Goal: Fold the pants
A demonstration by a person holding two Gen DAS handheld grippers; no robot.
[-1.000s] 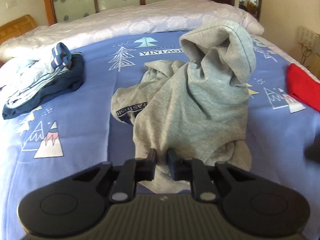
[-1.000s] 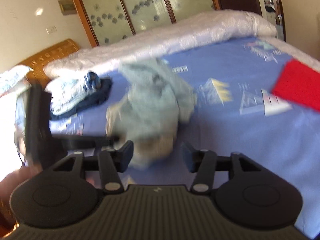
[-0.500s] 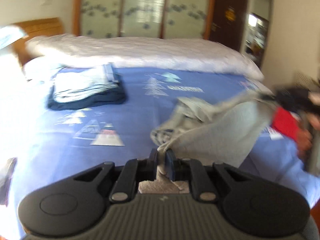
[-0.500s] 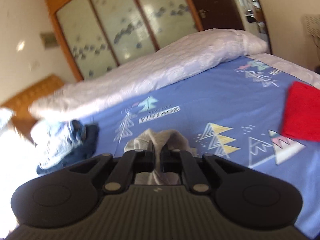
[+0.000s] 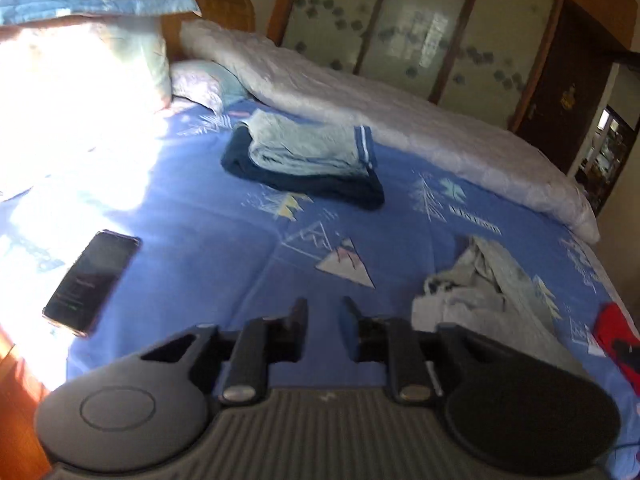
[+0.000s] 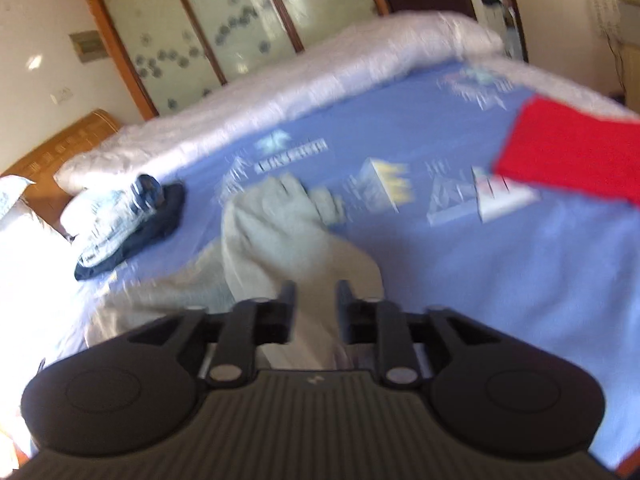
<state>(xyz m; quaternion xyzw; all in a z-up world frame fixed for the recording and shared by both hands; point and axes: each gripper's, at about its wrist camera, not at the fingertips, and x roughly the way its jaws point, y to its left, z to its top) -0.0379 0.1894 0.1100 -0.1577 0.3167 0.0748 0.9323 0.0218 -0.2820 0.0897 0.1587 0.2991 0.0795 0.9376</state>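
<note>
The grey pants (image 5: 486, 286) lie crumpled on the blue printed bedsheet (image 5: 224, 248), right of my left gripper (image 5: 323, 312). That gripper is open and empty, apart from the cloth, over bare sheet. In the right wrist view the grey pants (image 6: 280, 232) stretch from the bed's middle toward me and pass under my right gripper (image 6: 316, 296). Its jaws stand open with grey cloth seen between and below the fingers; nothing is clamped. The view is motion-blurred.
A folded stack of navy and light-blue clothes (image 5: 304, 160) sits at the back left, also in the right wrist view (image 6: 124, 220). A black phone (image 5: 90, 280) lies near the left edge. A red garment (image 6: 572, 148) lies at the right. A white quilt (image 5: 380, 120) runs along the back.
Both grippers were shut on the grey pants half a second ago and have opened and let go. The left gripper has swung left, away from the pants. The pants now lie on the bed.
</note>
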